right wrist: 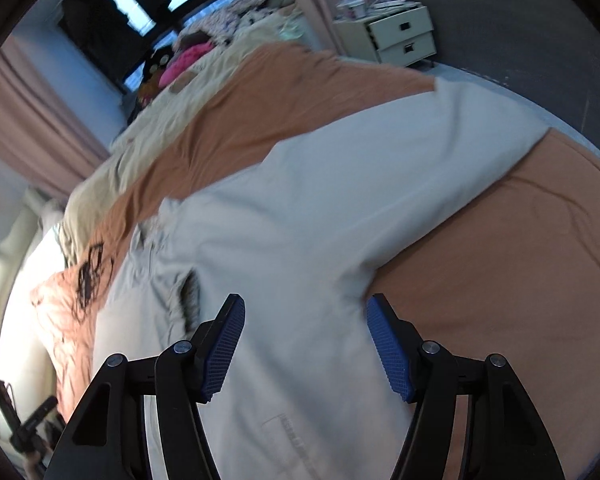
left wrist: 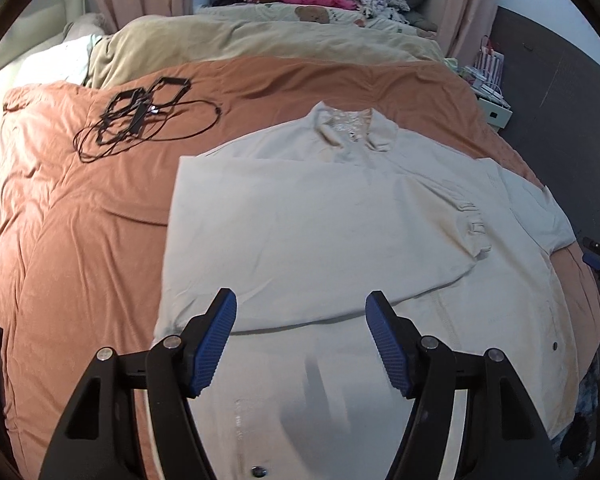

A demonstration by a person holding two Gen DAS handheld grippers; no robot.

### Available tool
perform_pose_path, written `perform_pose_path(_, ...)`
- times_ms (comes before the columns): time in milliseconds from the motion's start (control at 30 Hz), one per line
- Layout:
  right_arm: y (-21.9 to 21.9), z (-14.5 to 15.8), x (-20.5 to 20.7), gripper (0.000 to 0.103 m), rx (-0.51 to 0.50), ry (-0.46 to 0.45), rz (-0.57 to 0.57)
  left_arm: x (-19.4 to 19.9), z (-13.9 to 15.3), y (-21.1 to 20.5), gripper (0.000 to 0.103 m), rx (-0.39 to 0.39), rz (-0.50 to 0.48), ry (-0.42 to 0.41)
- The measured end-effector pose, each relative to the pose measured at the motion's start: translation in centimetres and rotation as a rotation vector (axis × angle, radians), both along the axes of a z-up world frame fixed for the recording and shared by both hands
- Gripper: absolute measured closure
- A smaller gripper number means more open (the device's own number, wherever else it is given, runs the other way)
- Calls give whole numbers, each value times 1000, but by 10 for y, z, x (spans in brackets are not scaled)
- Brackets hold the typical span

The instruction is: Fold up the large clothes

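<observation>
Both hand-held grippers, left hand-held gripper (left wrist: pixel 300 300) and right hand-held gripper (right wrist: pixel 305 307), spread and empty above shirt (left wrist: pixel 320 220), whose folded flap ahead may slip open if snagged

Left gripper (left wrist: pixel 301 312): matte black linkage arms, round silver pivot screws along the bottom of the frame, and ribbed blue pads (left wrist: pixel 216 344) on each finger. Right gripper (right wrist: pixel 305 320) shows the same build, black arms, silver screws, blue ridged pads (right wrist: pixel 390 354) at lower centre.
</observation>
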State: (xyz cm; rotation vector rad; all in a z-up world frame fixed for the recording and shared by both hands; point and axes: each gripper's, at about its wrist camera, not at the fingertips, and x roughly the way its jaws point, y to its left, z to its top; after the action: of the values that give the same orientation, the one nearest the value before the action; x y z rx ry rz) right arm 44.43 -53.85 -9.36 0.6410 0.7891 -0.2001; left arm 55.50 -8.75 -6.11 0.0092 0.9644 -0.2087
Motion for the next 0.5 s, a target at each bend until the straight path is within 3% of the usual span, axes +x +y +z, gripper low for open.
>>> perform_pose_path(200,-48,-16,-8,49,47,-28,-37,7,-2,-46,35,15,-24,-8)
perform_pose_path(500,-109,-55,-3,54,123,-60,-100,30,-11,-112,35,19,-41,-2)
